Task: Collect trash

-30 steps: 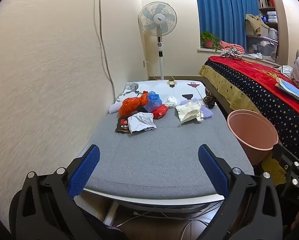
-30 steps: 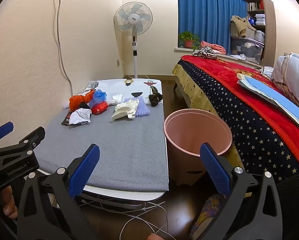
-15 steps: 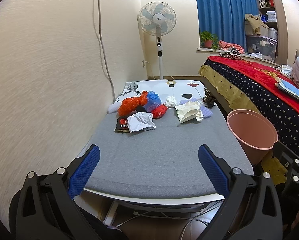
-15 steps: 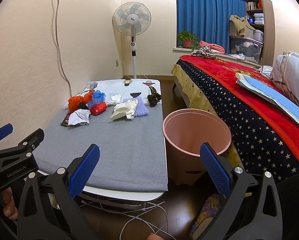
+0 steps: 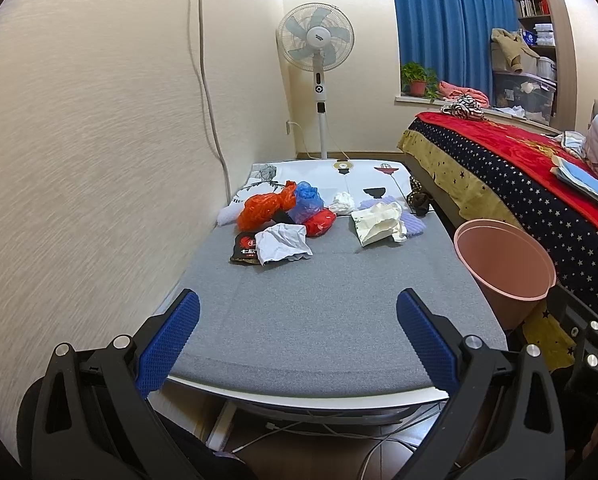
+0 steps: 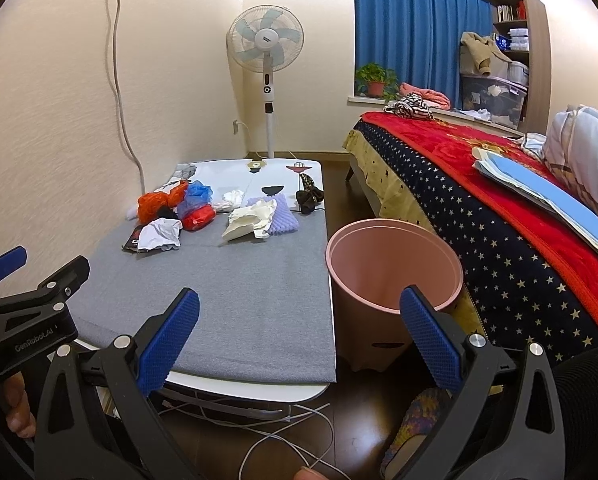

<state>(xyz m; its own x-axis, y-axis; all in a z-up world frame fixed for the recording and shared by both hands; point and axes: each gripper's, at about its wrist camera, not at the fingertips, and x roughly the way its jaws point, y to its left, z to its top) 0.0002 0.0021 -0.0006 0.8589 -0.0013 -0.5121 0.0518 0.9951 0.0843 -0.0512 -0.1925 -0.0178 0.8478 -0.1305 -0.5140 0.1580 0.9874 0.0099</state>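
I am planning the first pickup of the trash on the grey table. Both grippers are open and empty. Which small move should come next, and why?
Probably move the left gripper forward toward the crumpled white paper. It is the nearest piece of the pile, the fingers stand open over the bare near end of the grey table, and the pink bin stands empty beside the table.

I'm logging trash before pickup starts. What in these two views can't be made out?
- Pink bin, right wrist view: bottom hidden by its near wall.
- Black wrapper, left wrist view: partly covered by crumpled white paper; print too small to read.
- Dark item at the table's far edge: too small to identify.
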